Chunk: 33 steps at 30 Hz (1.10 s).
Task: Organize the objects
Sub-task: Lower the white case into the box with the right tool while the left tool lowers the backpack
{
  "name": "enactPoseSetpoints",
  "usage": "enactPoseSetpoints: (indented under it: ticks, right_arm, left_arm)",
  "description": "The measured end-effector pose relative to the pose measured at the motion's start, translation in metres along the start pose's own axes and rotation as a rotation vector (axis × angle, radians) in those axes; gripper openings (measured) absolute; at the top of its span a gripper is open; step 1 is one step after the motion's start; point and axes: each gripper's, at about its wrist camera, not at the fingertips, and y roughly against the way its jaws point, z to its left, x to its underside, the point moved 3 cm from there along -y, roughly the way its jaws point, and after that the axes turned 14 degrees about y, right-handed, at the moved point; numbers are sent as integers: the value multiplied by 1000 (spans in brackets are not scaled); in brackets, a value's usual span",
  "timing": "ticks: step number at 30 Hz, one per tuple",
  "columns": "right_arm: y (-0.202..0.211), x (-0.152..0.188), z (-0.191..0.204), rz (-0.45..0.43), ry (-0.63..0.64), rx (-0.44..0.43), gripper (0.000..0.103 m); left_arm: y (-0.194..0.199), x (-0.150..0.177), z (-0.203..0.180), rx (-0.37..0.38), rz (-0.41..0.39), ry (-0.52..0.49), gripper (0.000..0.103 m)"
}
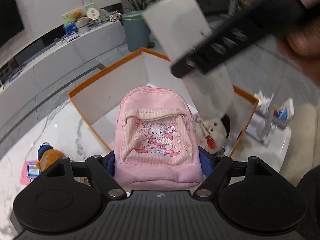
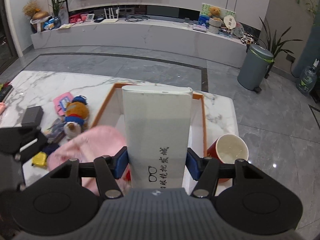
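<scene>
Progress looks about midway, judging by how things lie. The orange-rimmed box (image 2: 204,120) on the marble table (image 2: 40,86) already holds a white plush toy (image 1: 217,132), while a brown teddy (image 2: 77,113), a pink card holder (image 2: 61,102), a dark box (image 2: 33,115) and a red cup (image 2: 232,149) sit outside it. The white glasses case (image 2: 158,128) stands lengthwise between the right gripper's (image 2: 157,164) blue pads (image 2: 121,163), clamped on both sides and hanging above the box opening. The pink mini backpack (image 1: 157,140) sits upright in the left gripper (image 1: 158,166), its lower sides pinched by the fingers, at the box's near edge. Both items appear ready to go in.
</scene>
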Motion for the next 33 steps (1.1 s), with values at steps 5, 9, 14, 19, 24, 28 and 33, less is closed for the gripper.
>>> enactPoseSetpoints:
  ticks: [5, 9, 14, 19, 24, 28, 33]
  right_arm:
    - [-24, -4, -8, 38, 12, 28, 62]
    - [-42, -8, -12, 67, 27, 40, 62]
    - [-64, -14, -14, 86, 58, 39, 62]
    - [-83, -13, -12, 103, 113, 9, 62]
    - [-95, -15, -21, 114, 113, 15, 62]
    - [-108, -17, -24, 135, 125, 30, 62]
    - [-134, -13, -21, 221, 153, 33, 62]
  left_arm:
    - [-10, -4, -8, -34, 37, -63, 90]
    - [-17, -9, -15, -35, 52, -127, 90]
    - [-30, -8, -26, -52, 88, -192, 90]
    - [-47, -5, -19, 23, 158, -51, 90]
    - [-60, -5, -9, 28, 176, 19, 90]
    - [-64, -5, -10, 32, 175, 24, 91]
    - [-66, -6, -11, 43, 180, 32, 93]
